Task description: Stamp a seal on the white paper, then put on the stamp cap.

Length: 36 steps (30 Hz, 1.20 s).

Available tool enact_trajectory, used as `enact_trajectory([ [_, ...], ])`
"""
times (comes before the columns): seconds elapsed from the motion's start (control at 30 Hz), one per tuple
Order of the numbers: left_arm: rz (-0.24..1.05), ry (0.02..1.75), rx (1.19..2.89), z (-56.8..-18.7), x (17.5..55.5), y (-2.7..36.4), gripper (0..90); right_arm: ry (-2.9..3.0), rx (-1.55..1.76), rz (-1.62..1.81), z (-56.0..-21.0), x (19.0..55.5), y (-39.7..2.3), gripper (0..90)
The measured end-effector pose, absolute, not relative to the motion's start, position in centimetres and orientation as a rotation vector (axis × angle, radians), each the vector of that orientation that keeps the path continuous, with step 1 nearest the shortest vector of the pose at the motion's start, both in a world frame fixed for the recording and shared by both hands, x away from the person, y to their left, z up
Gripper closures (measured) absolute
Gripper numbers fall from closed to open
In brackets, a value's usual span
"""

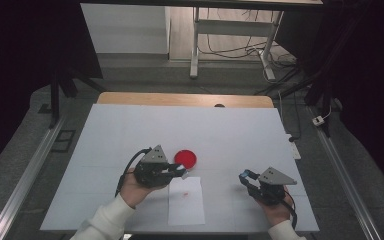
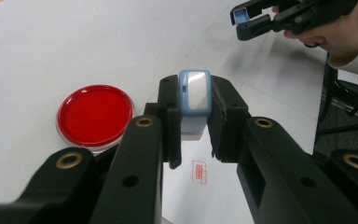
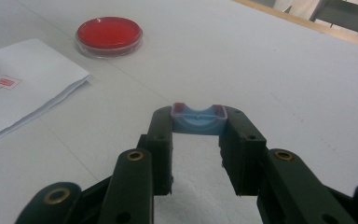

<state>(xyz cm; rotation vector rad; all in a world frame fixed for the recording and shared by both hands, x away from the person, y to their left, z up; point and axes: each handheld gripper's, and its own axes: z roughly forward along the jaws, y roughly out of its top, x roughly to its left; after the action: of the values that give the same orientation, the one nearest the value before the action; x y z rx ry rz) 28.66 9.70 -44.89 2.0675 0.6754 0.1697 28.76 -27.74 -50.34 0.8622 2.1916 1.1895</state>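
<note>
Left claw (image 2: 193, 121) grips the stamp (image 2: 195, 95) above the paper (image 1: 186, 200), already marked; right claw (image 3: 198, 140) grips its cap (image 3: 198, 120). Next, I judge: recap.

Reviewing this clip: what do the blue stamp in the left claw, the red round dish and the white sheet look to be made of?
Blue stamp: likely moulded plastic, its smooth top catching a pale sheen. Red round dish: seemingly clear glossy plastic or glass, with a see-through rim around the red filling, perhaps ink. White sheet: matte paper, apparently folded, with thin layered edges and a red stamped mark.
</note>
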Motion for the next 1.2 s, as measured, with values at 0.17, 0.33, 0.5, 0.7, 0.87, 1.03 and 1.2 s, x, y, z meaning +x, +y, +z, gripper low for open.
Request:
enact_trajectory([
  [0.17, 0.142, 0.697, 2.024, -44.82, 29.06, 10.04, 75.2, 2.19, 0.862, 1.187, -50.32, 28.73, -27.78, 65.5],
  [0.33, 0.135, 0.721, 1.994, -44.79, 29.4, 10.33, 75.2, 2.19, 0.862, 1.192, -50.36, 28.75, -27.74, 65.5],
  [0.5, 0.133, 0.727, 1.989, -44.82, 29.5, 10.32, 75.2, 2.191, 0.86, 1.192, -50.41, 28.81, -27.73, 65.5],
  [0.7, 0.136, 0.733, 1.98, -44.79, 29.46, 10.32, 75.2, 2.192, 0.859, 1.193, -50.4, 28.76, -27.65, 65.5],
  [0.87, 0.133, 0.73, 1.987, -44.9, 29.51, 10.2, 75.2, 2.191, 0.859, 1.195, -50.39, 28.76, -27.63, 65.5],
  [1.03, 0.131, 0.724, 1.988, -44.91, 29.49, 10.06, 75.1, 2.188, 0.862, 1.207, -50.3, 28.7, -27.64, 65.5],
  [1.2, 0.122, 0.726, 1.983, -44.99, 29.54, 9.94, 75.1, 2.186, 0.861, 1.218, -50.26, 28.6, -27.47, 65.5],
])
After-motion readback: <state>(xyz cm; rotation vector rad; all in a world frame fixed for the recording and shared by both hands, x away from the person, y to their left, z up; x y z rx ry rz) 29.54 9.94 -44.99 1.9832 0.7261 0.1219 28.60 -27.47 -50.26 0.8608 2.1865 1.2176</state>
